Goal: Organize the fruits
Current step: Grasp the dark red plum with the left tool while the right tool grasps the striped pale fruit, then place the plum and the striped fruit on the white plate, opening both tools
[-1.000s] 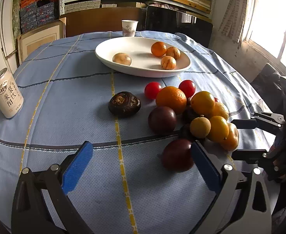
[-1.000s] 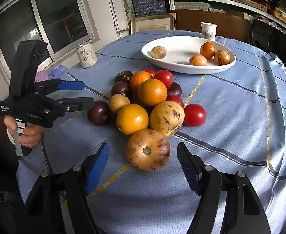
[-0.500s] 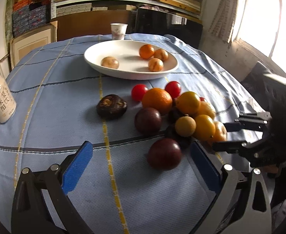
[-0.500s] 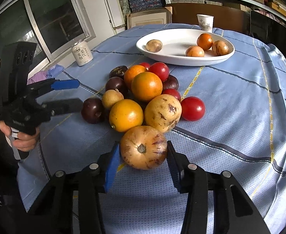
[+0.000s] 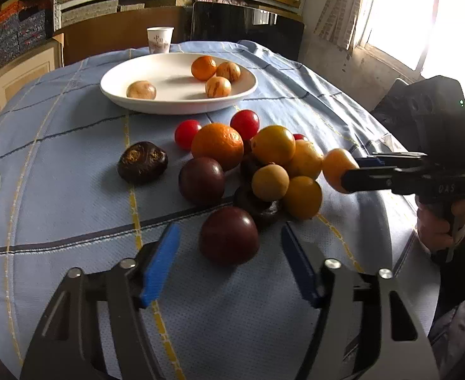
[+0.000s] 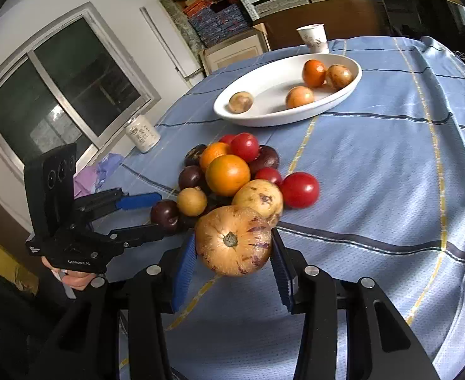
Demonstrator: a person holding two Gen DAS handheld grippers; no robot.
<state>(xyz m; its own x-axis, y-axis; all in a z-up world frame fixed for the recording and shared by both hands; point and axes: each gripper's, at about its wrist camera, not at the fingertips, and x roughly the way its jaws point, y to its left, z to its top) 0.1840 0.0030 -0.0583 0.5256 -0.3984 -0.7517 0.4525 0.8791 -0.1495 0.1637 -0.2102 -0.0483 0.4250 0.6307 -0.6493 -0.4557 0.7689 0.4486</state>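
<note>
Right hand-held gripper (image 6: 232, 264) is clamped on a round tan melon (image 6: 233, 241), purple-flecked skin, dry stem button facing the camera, raised just off the fruit pile (image 6: 229, 174). Its blue ribbed pads (image 6: 184, 272) press both flanks. Left hand-held gripper (image 5: 229, 262) has just been closing around a smooth dark plum (image 5: 229, 235) at the pile's near edge, but the pads sit clear of it on both sides, so nothing is grasped. Its body reads "GenRobot.AI" in the right view. Beyond the pile, a glossy white oval dish (image 5: 169, 107) holds 4 fruits. A white can (image 6: 142, 134) with dark lettering, unreadable, stands left of the pile on the blue checked cloth covering the worktop (image 6: 391, 174). A printed paper cup (image 5: 159, 40) sits behind the dish.
</note>
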